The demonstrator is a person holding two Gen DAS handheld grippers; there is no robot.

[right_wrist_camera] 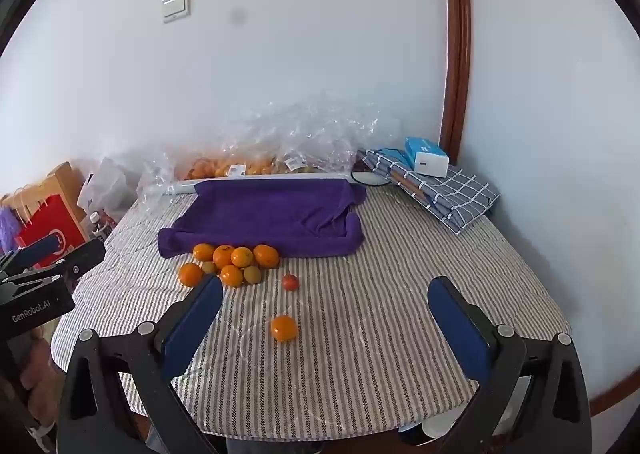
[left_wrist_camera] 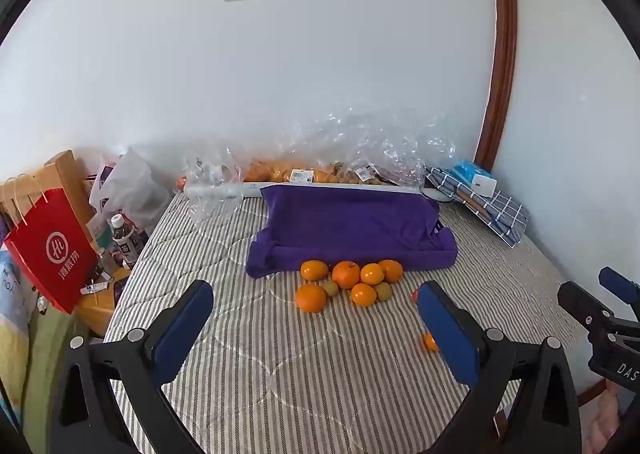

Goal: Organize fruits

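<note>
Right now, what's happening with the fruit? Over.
Both claws open, empty: left claw, right claw. Orange pile beside purple towel; one orange and red fruit stray. Nothing blocking.

My left gripper (left_wrist_camera: 316, 318) is matte black plastic, each arm ending in a flat blue pad (left_wrist_camera: 182, 330) and pinned with round silver screws. My right gripper (right_wrist_camera: 326, 318) is built the same, blue pads (right_wrist_camera: 460, 330) on black arms. At the left edge of the right-wrist frame, the left gripper's black body carries white "GenRobot.AI" lettering.
</note>
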